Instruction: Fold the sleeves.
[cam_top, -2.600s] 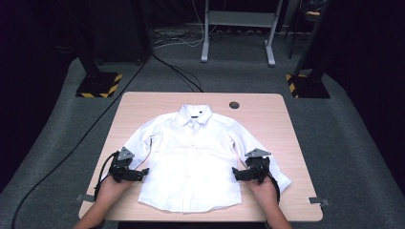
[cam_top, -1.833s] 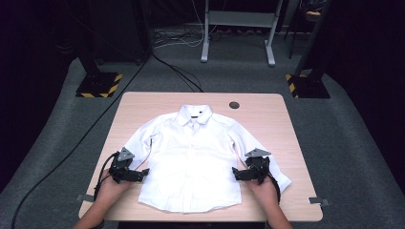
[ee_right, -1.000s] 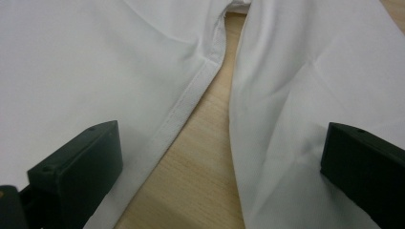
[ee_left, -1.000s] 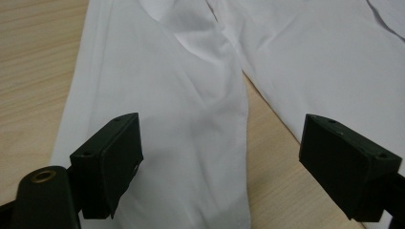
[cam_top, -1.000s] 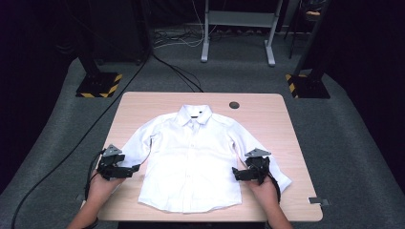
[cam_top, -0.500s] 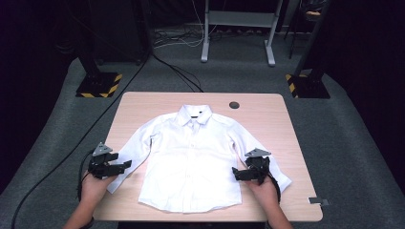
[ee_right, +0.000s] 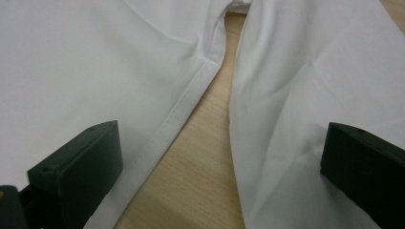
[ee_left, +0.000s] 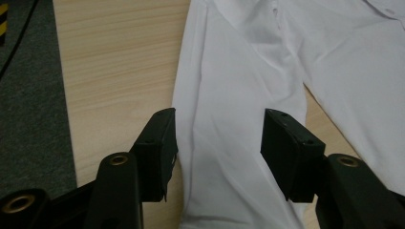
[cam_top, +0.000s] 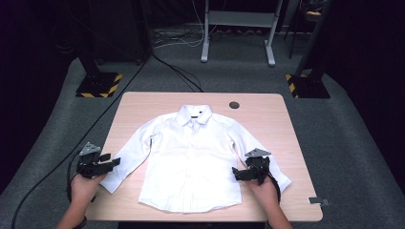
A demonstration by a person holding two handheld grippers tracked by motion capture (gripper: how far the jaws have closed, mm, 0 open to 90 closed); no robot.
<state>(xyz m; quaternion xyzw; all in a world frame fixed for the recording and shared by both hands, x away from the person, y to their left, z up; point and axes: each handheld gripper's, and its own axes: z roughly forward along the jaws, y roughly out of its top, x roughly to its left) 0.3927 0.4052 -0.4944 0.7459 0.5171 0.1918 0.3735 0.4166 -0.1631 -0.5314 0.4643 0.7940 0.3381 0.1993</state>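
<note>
A white button-up shirt (cam_top: pixel 191 162) lies flat and face up on the wooden table (cam_top: pixel 143 102), collar at the far side. My left gripper (cam_top: pixel 113 162) sits at the cuff end of the shirt's left sleeve (cam_top: pixel 131 152). In the left gripper view its jaws (ee_left: pixel 217 138) straddle that sleeve (ee_left: pixel 224 119); they have just been closing and the pads do not pinch the cloth. My right gripper (cam_top: pixel 235 172) rests wide open where the shirt body (ee_right: pixel 95 67) and the right sleeve (ee_right: pixel 310 71) part, over bare wood (ee_right: pixel 210 157).
A small dark round disc (cam_top: pixel 234 105) is set in the table near its far edge. Grey carpet surrounds the table. Stand bases with yellow-black stripes (cam_top: pixel 100 86) and cables (cam_top: pixel 176 71) lie on the floor beyond.
My left gripper has moved left, from the shirt's side seam out to the left sleeve's cuff, and its jaws have narrowed. The right gripper has stayed put.
</note>
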